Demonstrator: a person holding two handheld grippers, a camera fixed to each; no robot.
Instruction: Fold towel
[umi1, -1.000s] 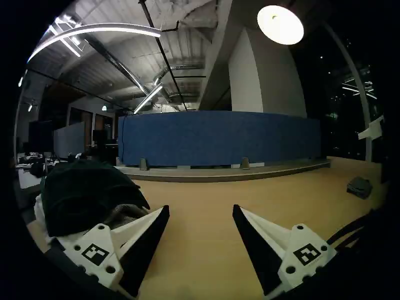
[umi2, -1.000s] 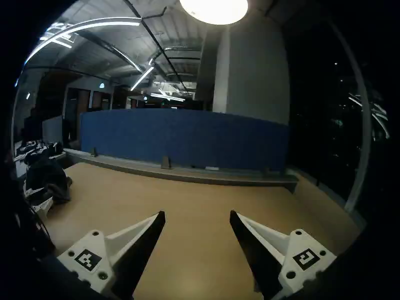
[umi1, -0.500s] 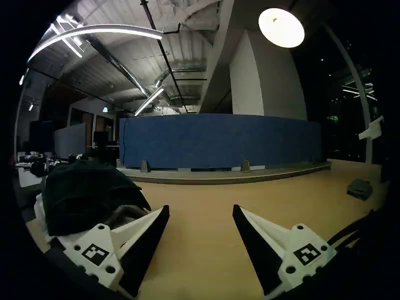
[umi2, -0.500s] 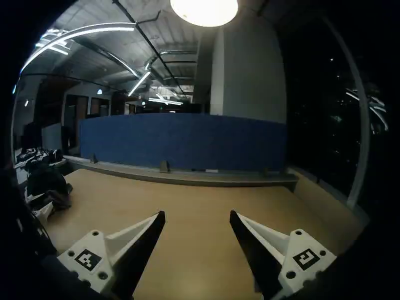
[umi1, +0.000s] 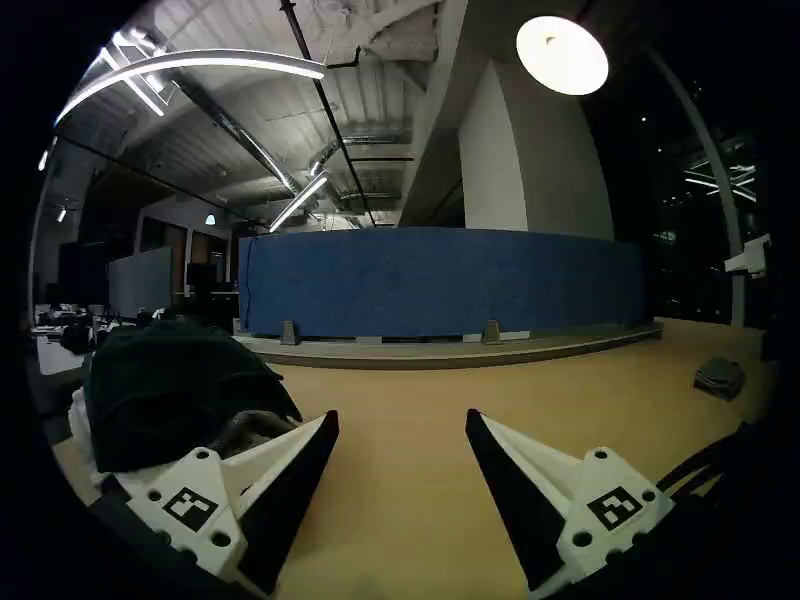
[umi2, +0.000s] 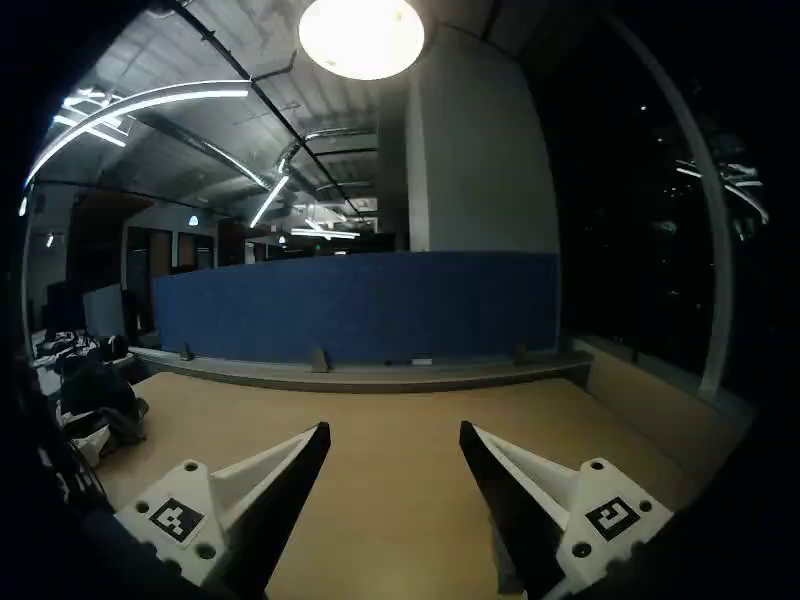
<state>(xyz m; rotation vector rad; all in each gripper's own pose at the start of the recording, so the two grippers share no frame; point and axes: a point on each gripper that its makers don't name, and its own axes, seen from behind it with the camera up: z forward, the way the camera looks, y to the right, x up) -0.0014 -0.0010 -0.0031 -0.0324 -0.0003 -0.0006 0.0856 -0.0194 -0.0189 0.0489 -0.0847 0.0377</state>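
1. Wide, dim office hall under a bare ceiling (umi1: 300, 120) with pipes and long strip lights; dark windows on the right side.
2. Long pale wooden table (umi1: 400, 470), running under both grippers and away to the far end.
3. Thick white pillar (umi1: 535, 160), rising behind the table up to the ceiling.
4. Blue partition (umi1: 440, 280), standing upright on small feet along the far edge of the table.
5. Dark green towel (umi1: 170, 385), lying crumpled in a heap on the left part of the table, on top of some white cloth (umi1: 78, 425). In the left gripper view, just behind the left finger of the left gripper; touching it or not, cannot tell. In the right gripper view, small and far at the left border, well apart from the right gripper.
6. Left gripper (umi1: 400, 415), low over the table, fingers spread wide, with only bare wood between them.
7. Right gripper (umi2: 393, 425), also low over the bare wood, fingers spread wide and holding nothing.
8. Round lamp (umi1: 562, 55), shining bright, high up near the pillar.
9. Small grey folded cloth (umi1: 718, 377), resting on the table at the far right in the left gripper view, well apart from the towel heap.
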